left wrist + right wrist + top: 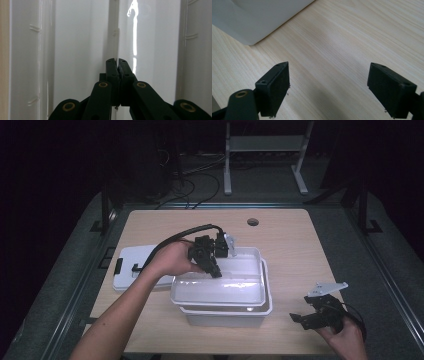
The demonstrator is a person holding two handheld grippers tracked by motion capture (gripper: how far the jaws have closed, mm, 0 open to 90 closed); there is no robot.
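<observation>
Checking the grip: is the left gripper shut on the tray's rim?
Shut: left gripper fingers pinch the white inner tray's rim.

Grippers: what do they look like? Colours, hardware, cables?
Both are black two-jaw linkage tools. The left gripper has brass-coloured pivot pins and a thick black cable. The right gripper has flat rectangular black pads and a grey three-cornered plate on top. Forearms are bare, no sleeves.

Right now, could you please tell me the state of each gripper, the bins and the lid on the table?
Left gripper: jaws shut on the rim of the upper bin.
Right gripper: jaws open, holding nothing, above bare table near the front right corner.
Upper bin: open, tilted, resting in the lower bin.
Lower bin: upright on the table.
Lid: off, flat on the table left of the bins.
</observation>
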